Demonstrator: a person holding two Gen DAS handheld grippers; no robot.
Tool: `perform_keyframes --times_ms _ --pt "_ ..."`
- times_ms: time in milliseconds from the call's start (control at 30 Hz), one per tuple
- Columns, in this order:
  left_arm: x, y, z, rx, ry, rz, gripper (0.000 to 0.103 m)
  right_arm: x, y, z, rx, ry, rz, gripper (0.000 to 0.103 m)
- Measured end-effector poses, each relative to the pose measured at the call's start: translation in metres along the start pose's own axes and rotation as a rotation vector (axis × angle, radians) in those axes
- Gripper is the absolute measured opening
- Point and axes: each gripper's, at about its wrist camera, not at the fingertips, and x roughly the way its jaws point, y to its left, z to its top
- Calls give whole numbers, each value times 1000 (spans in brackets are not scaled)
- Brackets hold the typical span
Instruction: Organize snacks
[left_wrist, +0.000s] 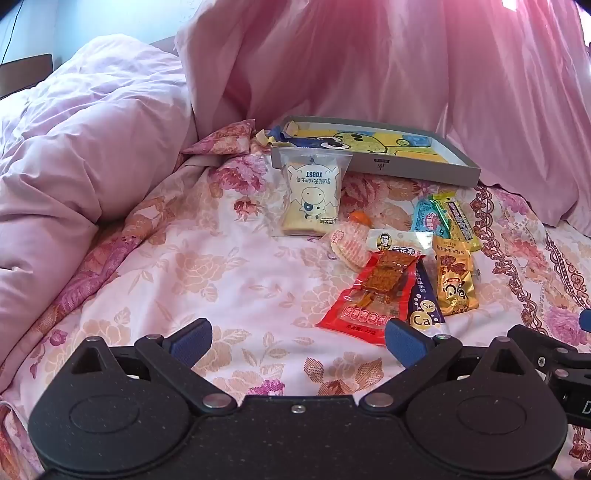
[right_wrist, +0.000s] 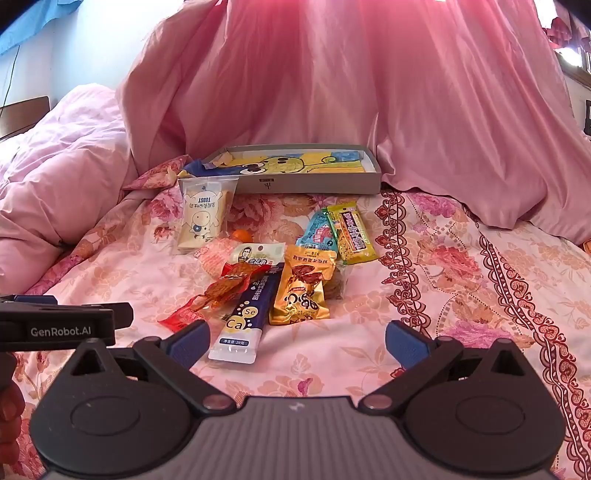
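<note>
Both hand-held grippers, left and right, are spread empty; sorting is judged unstarted. The navy sachet is nearest for transfer into the grey box.

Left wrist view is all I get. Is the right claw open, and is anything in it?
Observer: The right claw is open, with only the floral sheet between its fingers.
Operator: My finger hides the near end of the Se/Ca stick pack. Where does it end?
Observer: The stick pack ends in a white strip right beside the right claw's left finger. I can't tell if they touch.
Operator: Anything tucked behind the gold packet?
Observer: Yes, a clear packet with brown contents pokes out from behind the right side of the gold packet.
</note>
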Motion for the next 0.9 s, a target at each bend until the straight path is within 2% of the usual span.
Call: perform_keyframes --times_ms 900 --pt "0 0 0 -2 1 0 100 0 1 0 -5 -4 0 103"
